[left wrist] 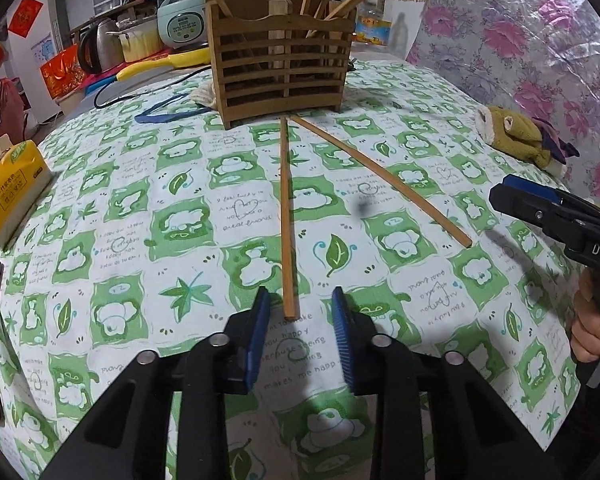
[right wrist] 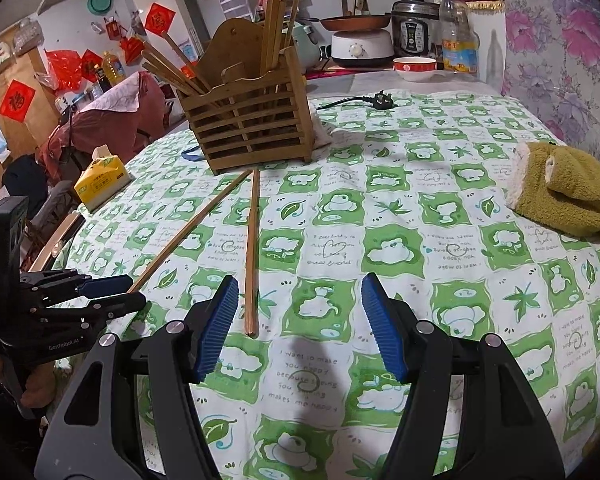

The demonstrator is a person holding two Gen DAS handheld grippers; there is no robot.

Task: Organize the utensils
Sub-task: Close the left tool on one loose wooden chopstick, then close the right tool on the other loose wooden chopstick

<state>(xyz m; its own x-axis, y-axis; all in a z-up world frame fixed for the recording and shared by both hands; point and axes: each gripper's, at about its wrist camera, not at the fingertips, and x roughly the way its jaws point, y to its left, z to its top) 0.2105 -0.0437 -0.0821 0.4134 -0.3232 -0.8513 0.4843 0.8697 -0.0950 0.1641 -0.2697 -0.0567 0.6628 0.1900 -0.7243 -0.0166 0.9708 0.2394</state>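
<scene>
A slatted wooden utensil holder with several chopsticks upright in it stands at the far side of the table; it also shows in the right wrist view. Two loose chopsticks lie on the cloth in front of it. One chopstick points straight at my left gripper, which is open with its fingers either side of the near end. The other chopstick lies to the right. My right gripper is open and empty, just right of a chopstick. The second chopstick runs toward the left gripper.
The table has a green and white patterned cloth. A yellow tissue pack sits at the left edge, an olive plush toy at the right. A black power cord and plug lie behind the holder. Kitchen appliances stand beyond.
</scene>
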